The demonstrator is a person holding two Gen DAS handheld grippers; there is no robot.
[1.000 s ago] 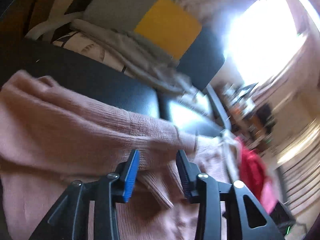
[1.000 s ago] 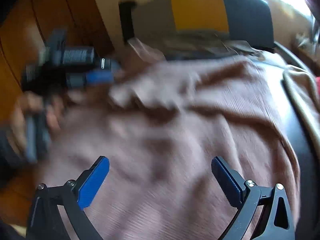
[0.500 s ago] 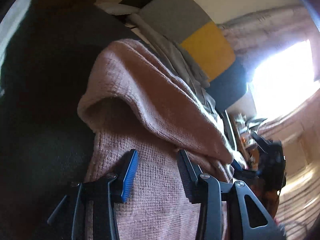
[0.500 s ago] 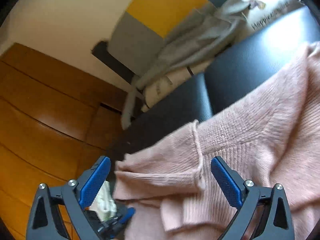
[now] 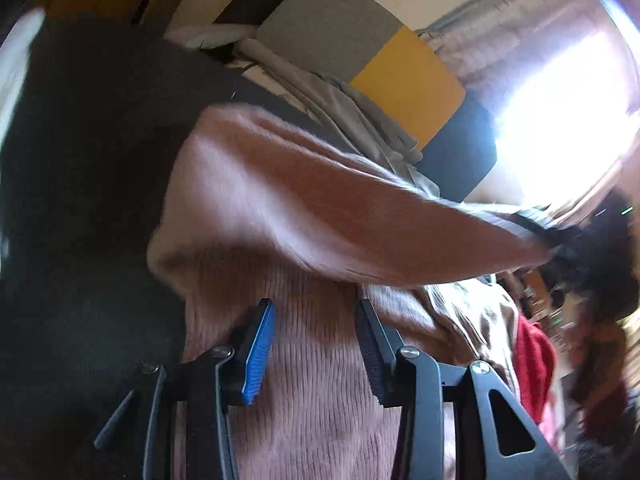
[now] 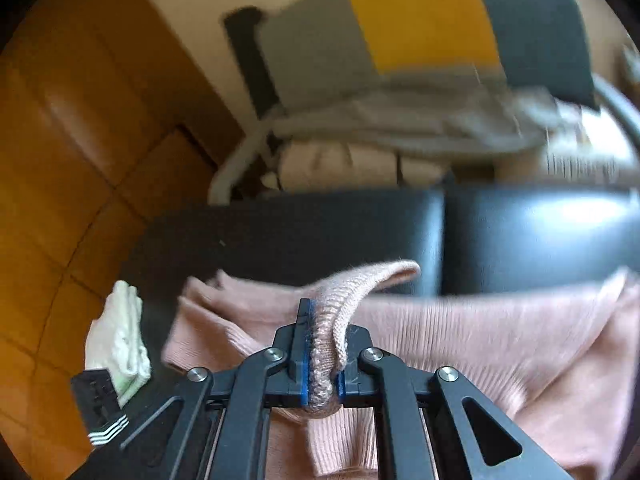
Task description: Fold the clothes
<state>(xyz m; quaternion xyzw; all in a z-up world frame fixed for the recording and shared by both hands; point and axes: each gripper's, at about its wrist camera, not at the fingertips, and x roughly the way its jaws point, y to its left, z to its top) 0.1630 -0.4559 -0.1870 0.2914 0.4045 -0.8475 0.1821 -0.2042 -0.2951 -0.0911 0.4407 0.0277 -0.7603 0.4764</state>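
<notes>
Right tongs (image 6: 322, 354) bite the sleeve!
Wide open half a second ago, they now clench the pink sweater (image 6: 500, 344) on the black sofa (image 6: 320, 232); left tongs (image 5: 316, 354) hover, released, over it.

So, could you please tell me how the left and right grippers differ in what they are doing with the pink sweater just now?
The right gripper has its jaws shut on a fold of the pink sweater; the left gripper has its jaws open, with nothing visibly pinched. The right one lifts a sweater edge off the black couch; the left only points at the knit. Both have black frames and blue pads.
</notes>
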